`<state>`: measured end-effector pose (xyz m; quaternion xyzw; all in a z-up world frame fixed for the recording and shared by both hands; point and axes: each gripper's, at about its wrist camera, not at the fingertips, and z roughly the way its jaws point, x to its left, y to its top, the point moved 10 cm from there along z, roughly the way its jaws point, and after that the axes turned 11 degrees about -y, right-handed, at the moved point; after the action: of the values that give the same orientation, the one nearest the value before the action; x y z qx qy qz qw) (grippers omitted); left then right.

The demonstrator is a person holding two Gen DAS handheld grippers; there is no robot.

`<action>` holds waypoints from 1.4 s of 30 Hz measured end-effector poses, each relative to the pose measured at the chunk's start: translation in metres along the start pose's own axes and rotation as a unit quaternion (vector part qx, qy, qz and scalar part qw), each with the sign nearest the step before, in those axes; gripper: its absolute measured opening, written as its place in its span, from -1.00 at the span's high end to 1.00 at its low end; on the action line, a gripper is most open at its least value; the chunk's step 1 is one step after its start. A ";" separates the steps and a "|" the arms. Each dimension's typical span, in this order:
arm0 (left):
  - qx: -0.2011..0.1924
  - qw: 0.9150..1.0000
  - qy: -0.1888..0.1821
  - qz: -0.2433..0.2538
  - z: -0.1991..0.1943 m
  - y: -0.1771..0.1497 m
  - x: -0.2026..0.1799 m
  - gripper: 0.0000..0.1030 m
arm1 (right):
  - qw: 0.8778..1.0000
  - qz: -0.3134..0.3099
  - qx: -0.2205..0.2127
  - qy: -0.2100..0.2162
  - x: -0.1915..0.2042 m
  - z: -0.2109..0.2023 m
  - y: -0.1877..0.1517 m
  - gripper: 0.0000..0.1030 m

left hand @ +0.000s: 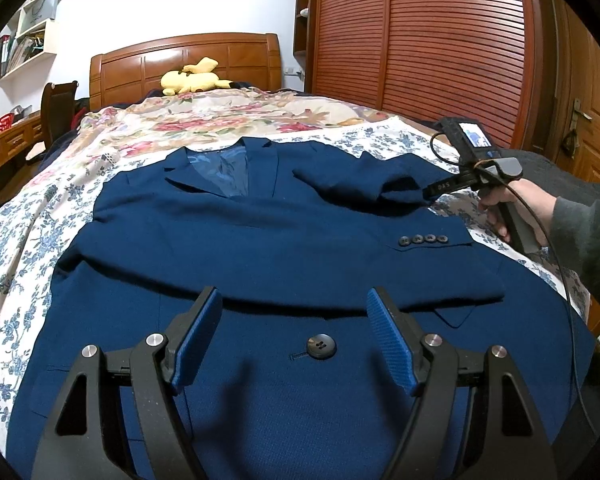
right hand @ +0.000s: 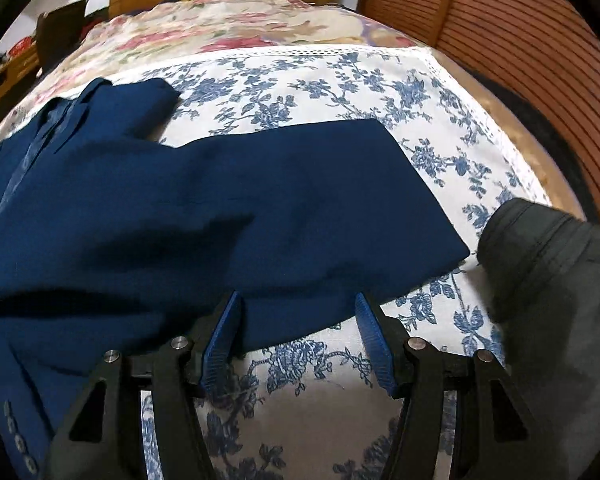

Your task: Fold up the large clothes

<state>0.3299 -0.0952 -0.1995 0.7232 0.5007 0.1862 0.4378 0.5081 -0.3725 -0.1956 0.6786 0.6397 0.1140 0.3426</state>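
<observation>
A navy suit jacket (left hand: 260,240) lies front up on the bed, collar toward the headboard. One sleeve (left hand: 340,268) is folded across its chest, cuff buttons (left hand: 423,239) showing. My left gripper (left hand: 296,300) hovers open over the lower front, above the big button (left hand: 321,347), with nothing between its fingers. A hand (left hand: 504,204) holds my right gripper (left hand: 429,195) at the jacket's far right sleeve end. In the right wrist view the right gripper (right hand: 298,316) stands open, low over the bedspread. The edge of the navy sleeve (right hand: 300,208) lies between its fingertips, and the pads do not press on it.
The flowered bedspread (right hand: 320,92) covers the bed (left hand: 28,216). A yellow plush toy (left hand: 192,78) lies by the wooden headboard (left hand: 140,60). Dark grey cloth (right hand: 548,280) lies right of the right gripper. A slatted wardrobe (left hand: 440,40) stands to the right, a desk and chair (left hand: 56,112) to the left.
</observation>
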 end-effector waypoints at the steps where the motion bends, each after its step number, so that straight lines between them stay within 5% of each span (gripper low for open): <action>1: 0.000 1.000 0.000 0.000 0.000 0.000 0.000 -0.47 | 1.000 0.000 -0.001 -0.001 0.001 0.001 0.001 -0.19; 4: 0.000 1.000 0.000 0.001 0.000 0.000 0.000 -0.47 | 1.000 -0.008 -0.005 -0.004 0.004 0.002 0.002 -0.08; 9: 0.001 1.000 0.003 0.003 0.001 0.000 -0.001 -0.47 | 0.999 -0.042 -0.020 0.009 0.018 -0.002 -0.001 0.80; 11: 0.000 1.000 0.004 0.004 0.001 0.000 -0.001 -0.47 | 0.998 -0.056 -0.021 0.004 0.021 -0.006 -0.004 0.88; 17: 0.001 1.000 0.003 0.008 0.000 0.000 -0.002 -0.47 | 0.995 -0.072 -0.066 0.015 0.024 -0.047 0.004 0.94; 28: -0.008 1.000 0.002 0.012 -0.022 0.000 0.002 -0.47 | 0.973 -0.075 -0.216 0.022 0.018 -0.201 0.050 0.94; 36: -0.019 1.000 0.020 -0.001 -0.049 -0.004 0.026 -0.47 | 0.941 -0.130 -0.300 0.091 0.084 -0.296 0.030 0.94; 42: -0.030 0.999 0.034 -0.013 -0.065 -0.007 0.048 -0.47 | 0.926 -0.176 -0.300 0.145 0.125 -0.316 -0.011 0.94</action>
<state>0.3002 -0.0229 -0.1773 0.6964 0.5192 0.2199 0.4440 0.3318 -0.1544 -0.0038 0.3962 0.7274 0.3354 0.4488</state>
